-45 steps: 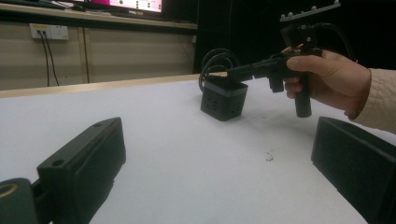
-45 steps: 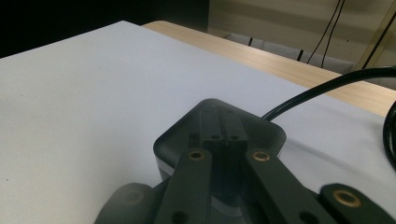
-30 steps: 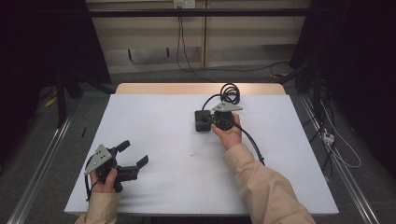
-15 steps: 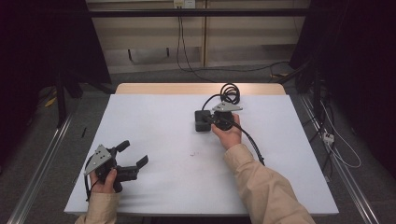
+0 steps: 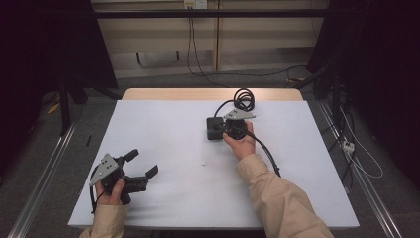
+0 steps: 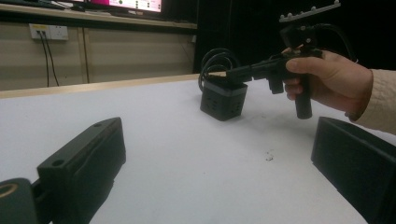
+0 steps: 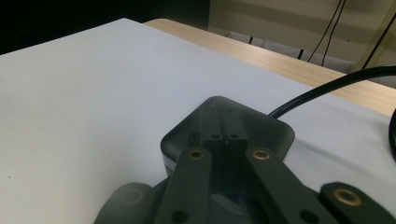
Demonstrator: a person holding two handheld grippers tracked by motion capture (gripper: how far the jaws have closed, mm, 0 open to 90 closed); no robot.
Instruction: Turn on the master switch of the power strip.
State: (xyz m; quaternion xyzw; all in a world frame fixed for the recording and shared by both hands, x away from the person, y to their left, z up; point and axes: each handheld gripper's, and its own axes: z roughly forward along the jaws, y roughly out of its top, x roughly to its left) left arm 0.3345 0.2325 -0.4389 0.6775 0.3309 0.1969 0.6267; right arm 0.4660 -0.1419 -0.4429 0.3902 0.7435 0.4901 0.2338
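Nothing shifted since earlier frames: both hands, black box, cable lay as before. Right gripper (image 5: 221, 128) hovered over top of black box (image 5: 214, 130), jaws closed together, nothing between them; in right gripper view tips met above box lid (image 7: 229, 128). Box sat on white table (image 5: 173, 124), right of centre, toward far edge, coiled cable (image 5: 243, 98) just behind it. Left gripper (image 5: 141, 163) rested near front-left corner, jaws spread wide, empty, well apart from box.
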